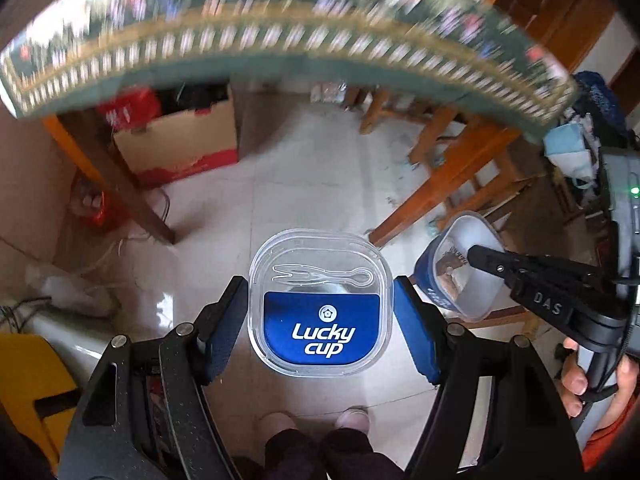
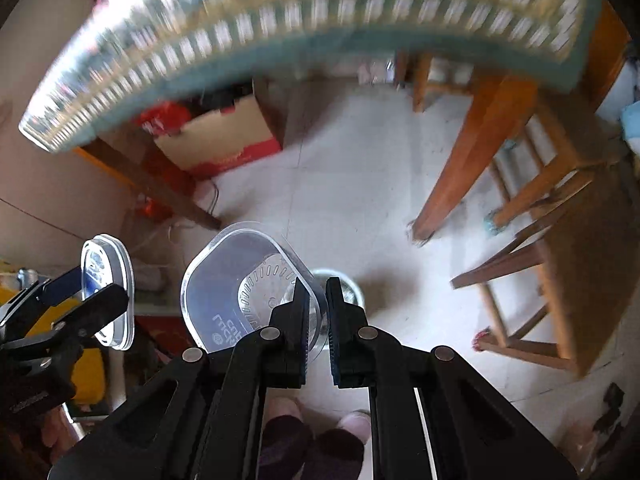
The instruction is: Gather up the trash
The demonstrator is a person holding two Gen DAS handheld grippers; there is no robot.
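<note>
Above the tiled floor (image 1: 320,184), just off the table's front edge (image 1: 280,68), the left gripper (image 1: 320,320) pinches the clear Lucky Cup lid (image 1: 319,300) flat between spread fingers while the right gripper (image 2: 318,312), fingers nearly together, nips the empty cup's (image 2: 240,280) rim, keeping both parts separate for the bin (image 2: 348,292) below.

My matt black plastic jaws; clear glossy plastic lid (image 1: 319,300); translucent plastic cup (image 2: 240,284); glossy pale floor tiles (image 1: 304,184); wooden chair (image 2: 560,248).
</note>
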